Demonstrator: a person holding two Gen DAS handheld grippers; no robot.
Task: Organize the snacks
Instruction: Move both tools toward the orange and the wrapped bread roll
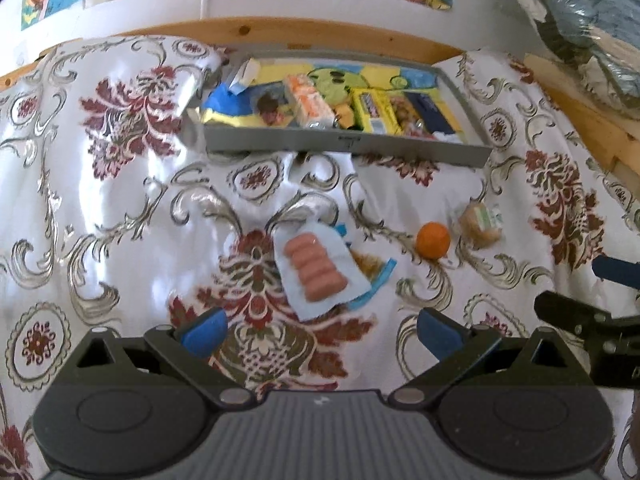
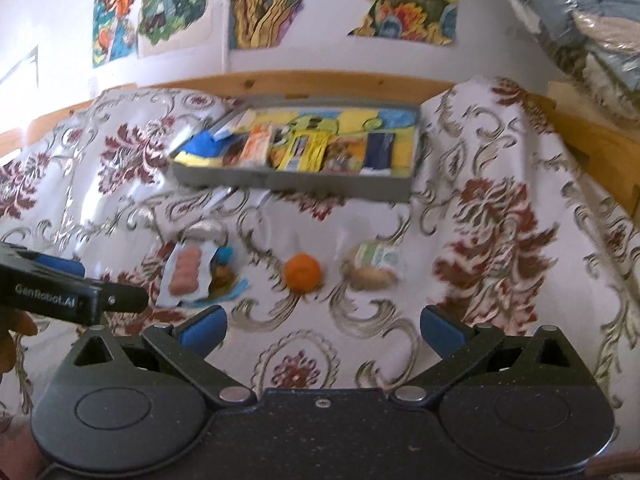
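Two handheld grippers hover side by side above a bed or table draped in a white cloth (image 1: 120, 208) patterned with dark red flowers and silver scrolls, both with their blue-padded fingers spread wide and nothing between them. The left gripper (image 1: 320, 330) points at a clear pack of pink sausages (image 1: 314, 270), which lies tilted on the cloth and partly overlaps a blue-edged snack packet (image 1: 370, 268) beneath it. The right gripper (image 2: 323, 330) faces an orange (image 2: 302, 273) and, just to the right of the fruit, a wrapped bun (image 2: 372, 268) in clear film with a green-and-white label; the two sit near each other but apart. These four loose items form a rough row on the near part of the cloth. Farther back, near a wooden rail (image 1: 320, 34), stands a shallow grey tray (image 1: 348, 144) already lined with snacks, among them an orange-and-white pack (image 1: 308, 100), a yellow bar (image 1: 374, 110), a dark blue packet (image 1: 430, 112) and a blue-and-yellow bag (image 1: 228, 106) at the tray's left end. Colourful drawings (image 2: 152, 8) hang on the white wall behind, and a plastic-wrapped bundle (image 1: 588, 20) sits at upper right
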